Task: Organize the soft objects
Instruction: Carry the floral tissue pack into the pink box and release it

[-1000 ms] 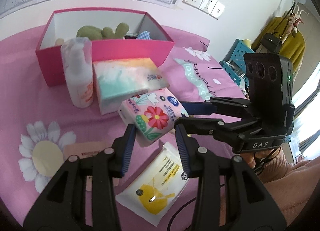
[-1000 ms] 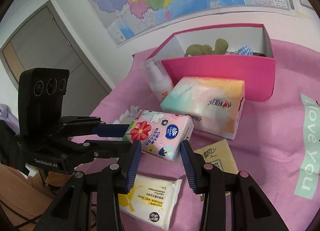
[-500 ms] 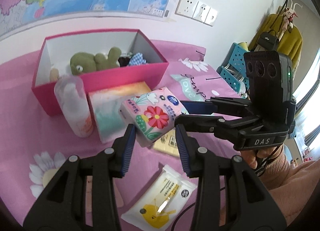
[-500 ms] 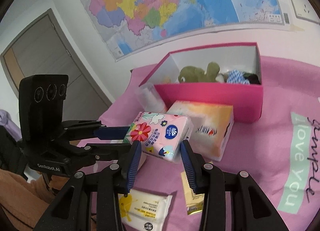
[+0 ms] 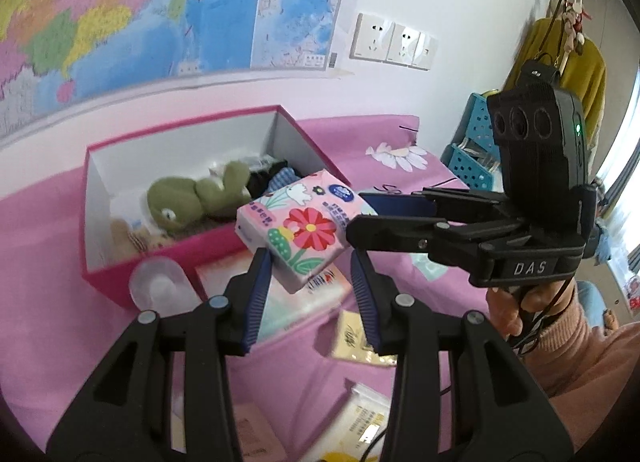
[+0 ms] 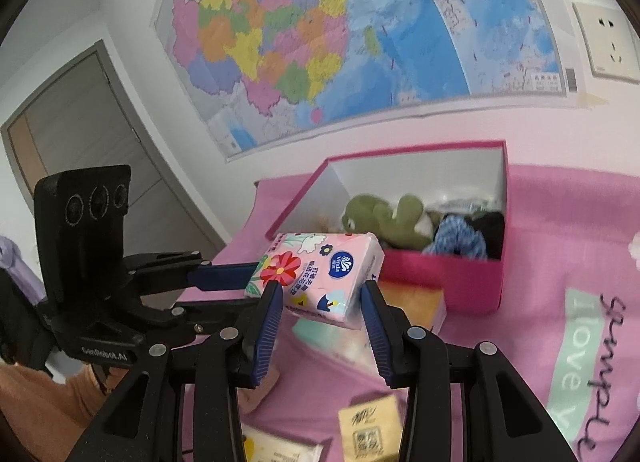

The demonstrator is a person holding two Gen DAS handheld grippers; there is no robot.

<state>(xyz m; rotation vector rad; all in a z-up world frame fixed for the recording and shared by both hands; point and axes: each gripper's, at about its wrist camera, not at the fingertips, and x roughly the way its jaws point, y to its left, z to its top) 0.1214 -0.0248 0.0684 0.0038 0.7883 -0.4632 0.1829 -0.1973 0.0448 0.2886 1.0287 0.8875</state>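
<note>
Tissue pack, pink soft plastic with red flower print (image 5: pixel 298 232), now held clear of the pink cloth-covered tabletop (image 5: pixel 48 262); a second ago it hung low over the items there. Left gripper (image 5: pixel 310 282) and right gripper (image 6: pixel 322 304) each pinch it between blue jaws from different sides, the pack just before the open pink cardboard box (image 5: pixel 104 274). Box holds a green plush frog (image 5: pixel 176 204) and a blue knitted item (image 6: pixel 456 240). Below the pack: pastel tissue box (image 5: pixel 304 302), clear-capped bottle (image 5: pixel 160 288), yellow sachet (image 6: pixel 370 428). Left view alone shows a blue crate (image 5: pixel 476 150) and a hand in a pink sleeve (image 5: pixel 520 302); right view a grey door (image 6: pixel 80 130).
</note>
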